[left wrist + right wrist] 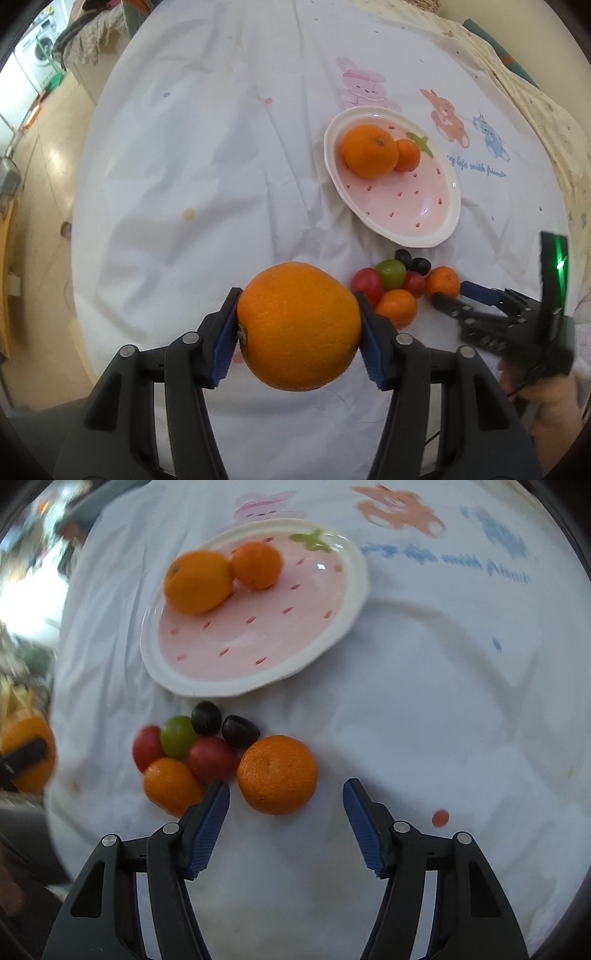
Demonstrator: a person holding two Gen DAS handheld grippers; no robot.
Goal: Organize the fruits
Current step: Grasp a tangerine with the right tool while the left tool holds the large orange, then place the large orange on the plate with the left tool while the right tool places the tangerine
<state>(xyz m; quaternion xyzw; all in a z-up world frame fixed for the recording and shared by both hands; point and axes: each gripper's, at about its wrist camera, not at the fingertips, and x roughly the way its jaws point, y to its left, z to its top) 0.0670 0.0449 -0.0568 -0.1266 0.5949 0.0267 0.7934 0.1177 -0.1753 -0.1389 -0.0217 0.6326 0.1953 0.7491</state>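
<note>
Your left gripper [298, 328] is clamped on a big orange [298, 326], blue pads pressed against both sides, held above the white cloth [184, 166] at the near middle of the table. Your right gripper [286, 794] is spread wide with nothing between its pads; a small mandarin [277, 774] sits on the cloth just ahead of the gap, closer to the left pad [207, 830]. It's not touching either pad as far as you can see.

Left of that mandarin is a tight pile: another small mandarin [171, 786], two red tomatoes [212, 758] [147, 747], a green one [178, 736], two dark grapes [206, 718] [240, 731]. All touching or just beside each other.

The pink strawberry plate [258, 642] lies beyond the pile, near it. Two fruits are on its far left part: a medium orange [197, 581] and a smaller mandarin [256, 565], touching each other. The rest of the plate shows bare pink.

From the left wrist view your right gripper [452, 299] shows at the right edge, tips close to the pile's right mandarin [443, 281]. Cartoon animals are printed on the cloth beyond the plate [448, 122].
</note>
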